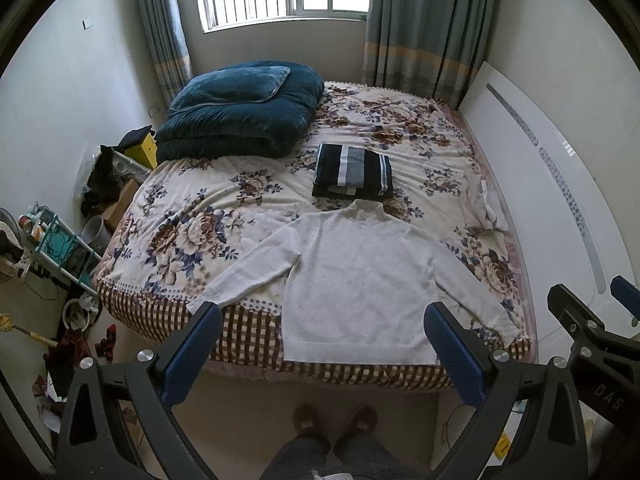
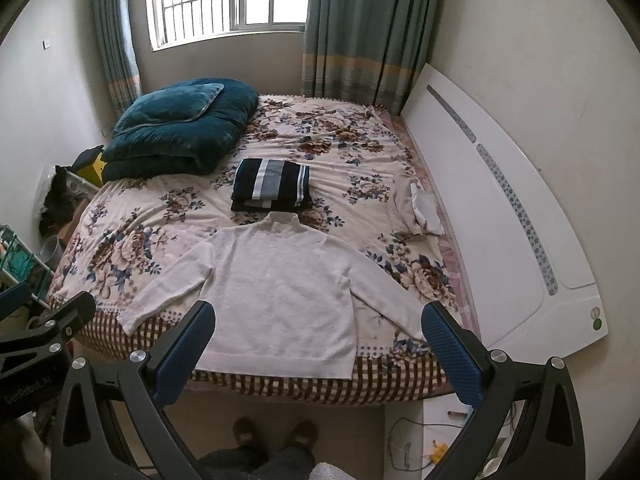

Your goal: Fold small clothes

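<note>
Faintly, you can read "GenRobot.AI" on the body of your left gripper (image 1: 322, 328) where it shows at the left edge of the right wrist view, and "DAS" on your right gripper (image 2: 318, 326) at the right edge of the left wrist view. Both of your grippers are spread wide, blue pads well apart, holding nothing and touching nothing, above the near edge of the bed (image 1: 192, 216). Your white sweater (image 1: 352, 280) lies flat there, sleeves spread, hem at the near edge. Just beyond its collar sits a folded striped garment (image 1: 352, 170); a teal quilt (image 1: 240, 116) lies far left.
</note>
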